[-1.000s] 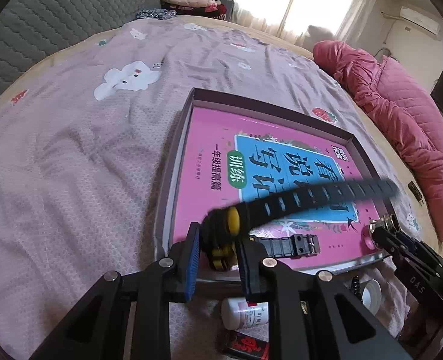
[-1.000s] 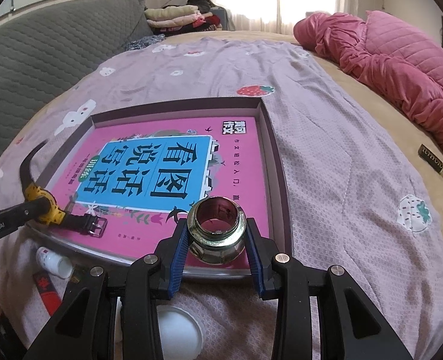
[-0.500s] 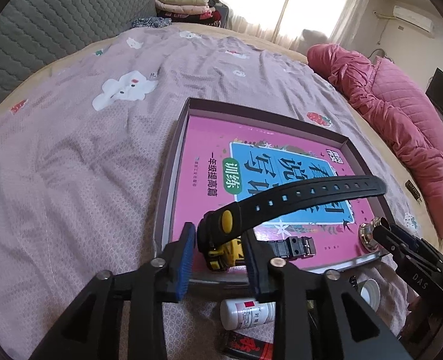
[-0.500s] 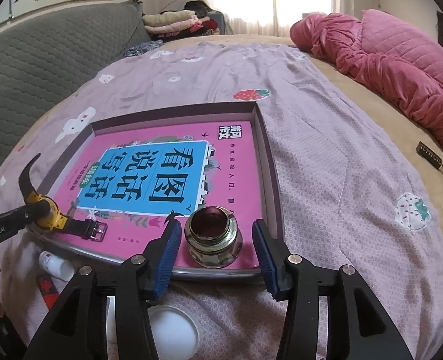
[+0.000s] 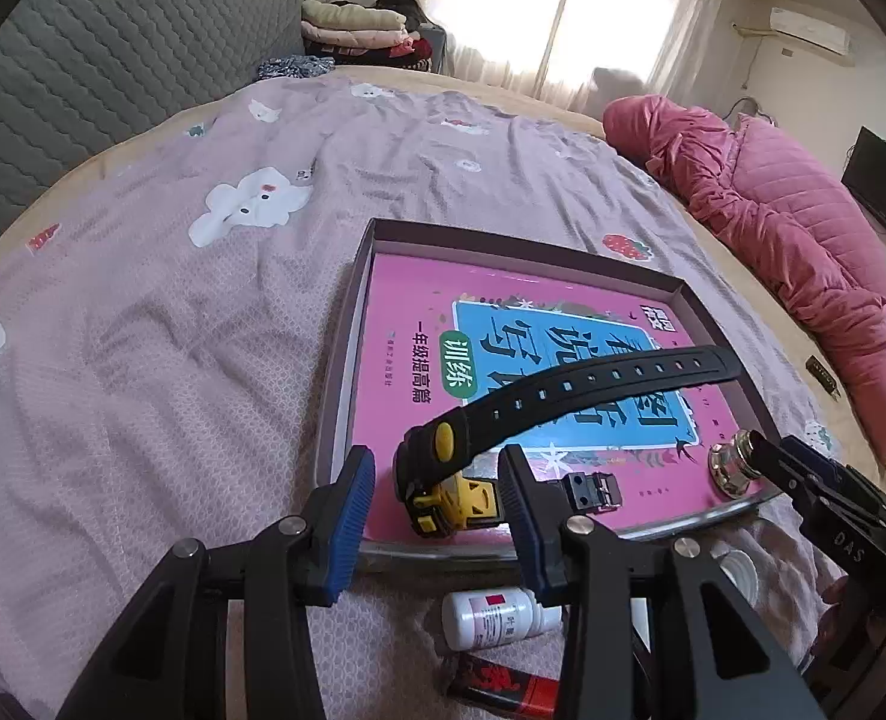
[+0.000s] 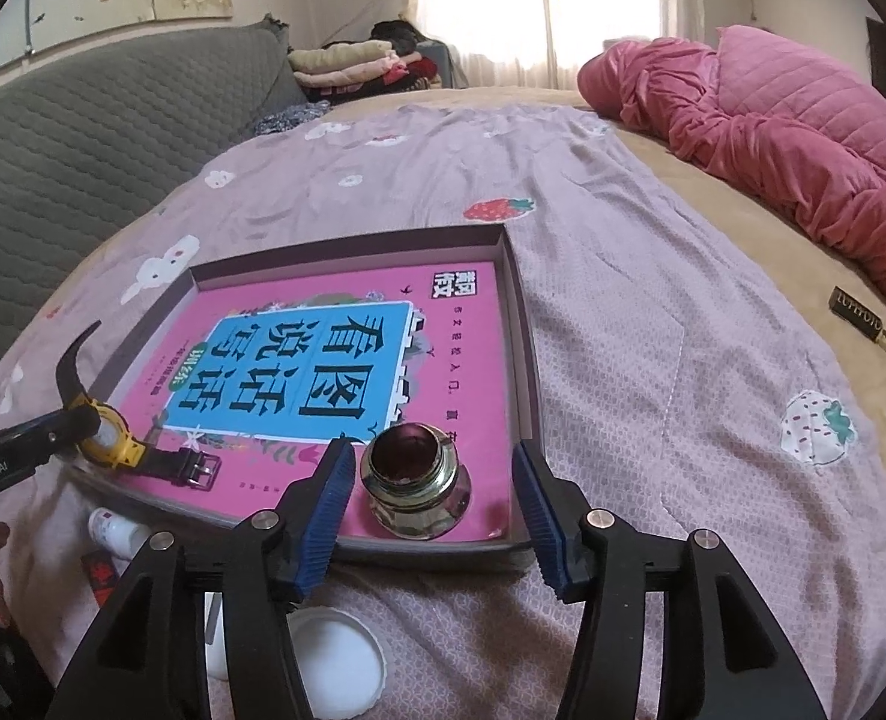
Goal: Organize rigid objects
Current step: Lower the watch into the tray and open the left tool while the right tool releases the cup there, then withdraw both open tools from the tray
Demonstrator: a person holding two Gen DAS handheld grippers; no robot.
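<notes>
Left wrist view shows the left gripper (image 5: 437, 516) with jaws opening, released around the yellow-and-black wristwatch (image 5: 449, 495), which lies in the shallow box (image 5: 347, 360) on the pink book (image 5: 407, 300) at 6 o'clock. Right wrist view shows the right gripper (image 6: 431, 516), jaws also opening and released, around the metal fitting (image 6: 416, 495) standing at the box's 5 o'clock corner on the bed (image 6: 653, 360).

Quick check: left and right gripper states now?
Left gripper: opening, yellow-and-black wristwatch between jaws, released.
Right gripper: opening, round metal fitting released.
</notes>
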